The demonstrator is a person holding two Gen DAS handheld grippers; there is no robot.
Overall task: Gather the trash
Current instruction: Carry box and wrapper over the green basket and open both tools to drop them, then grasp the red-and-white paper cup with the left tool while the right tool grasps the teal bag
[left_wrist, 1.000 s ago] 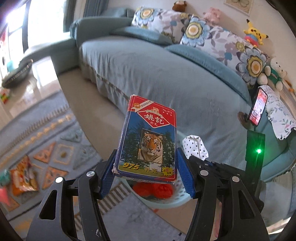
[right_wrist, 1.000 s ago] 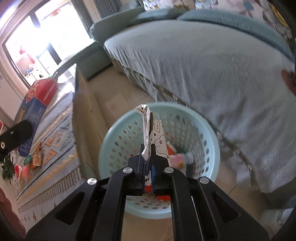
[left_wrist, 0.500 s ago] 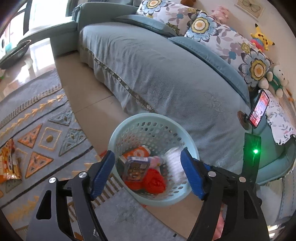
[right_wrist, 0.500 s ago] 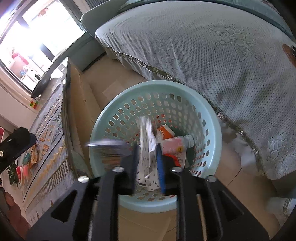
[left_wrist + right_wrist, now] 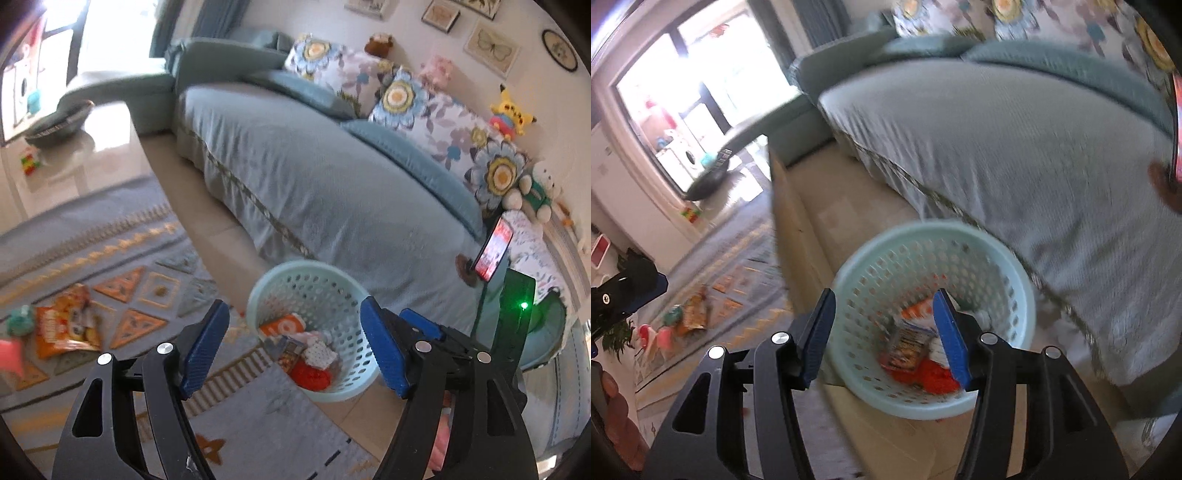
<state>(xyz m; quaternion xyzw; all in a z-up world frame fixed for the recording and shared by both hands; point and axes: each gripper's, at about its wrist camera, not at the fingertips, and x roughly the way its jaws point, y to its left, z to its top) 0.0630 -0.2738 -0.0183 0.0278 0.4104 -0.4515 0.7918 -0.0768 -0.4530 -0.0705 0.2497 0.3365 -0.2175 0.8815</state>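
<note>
Both drops are done: a sec ago the left tongs (image 5: 293, 349) gripped the tiger card box and the right tongs (image 5: 884, 336) pinched the spotted paper scrap; now both sets gape wide w/ nothing between the blue pads; the card box (image 5: 908, 345) lies down in the pale-blue basket (image 5: 255, 295) beside the spotted paper (image 5: 319, 352), on top of an orange packet (image 5: 282, 325) and something red (image 5: 310, 373); basket sits on bare floor btwn the sofa (image 5: 332, 184) skirt and the rug edge; both tongs have lifted back some, basket looks smaller and lower than half a sec ago; right view is blurred, so they're mid-move

So two bits are binned, but the job isn't over I'd say; an orange snack bag (image 5: 64, 325) w/ a teal thing (image 5: 18, 321) and something pink (image 5: 11, 356) lie on the rug (image 5: 140, 258) towards its far left edge, well apart from the basket; prob next to fetch
</note>
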